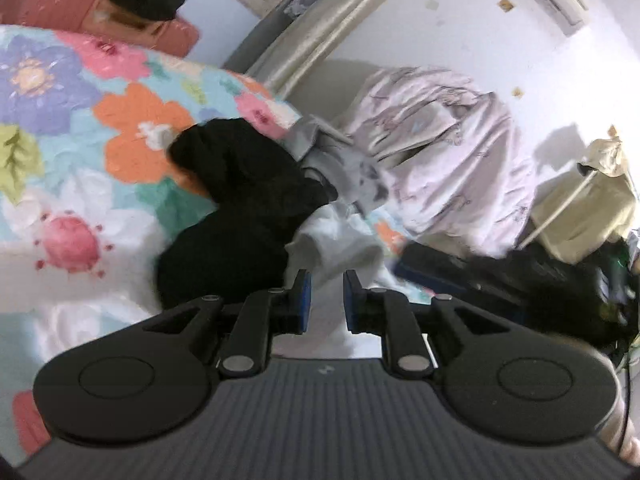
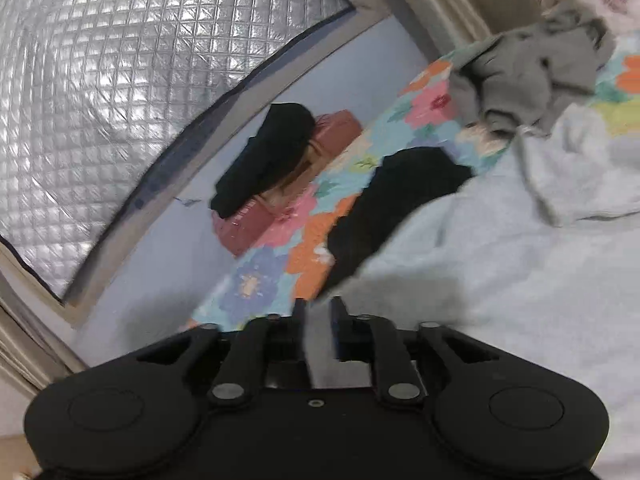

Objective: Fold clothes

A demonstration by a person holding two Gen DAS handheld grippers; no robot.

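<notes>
A white garment lies crumpled on the floral bedspread, right of a bunched black garment. My left gripper sits low over the white garment; its blue pads stand a narrow gap apart with the pale cloth filling that gap, so it reads as shut on it. In the right wrist view the white garment spreads wide across the bed. My right gripper hovers at its near edge, fingers parted, with a blurred pale strip of cloth loose between them. The black garment lies just beyond, partly under the white one.
A grey garment is heaped at the far end of the bed. A pink box with a black cloth on it stands by the wall. Lilac bedding is piled near the headboard; a black bag sits right.
</notes>
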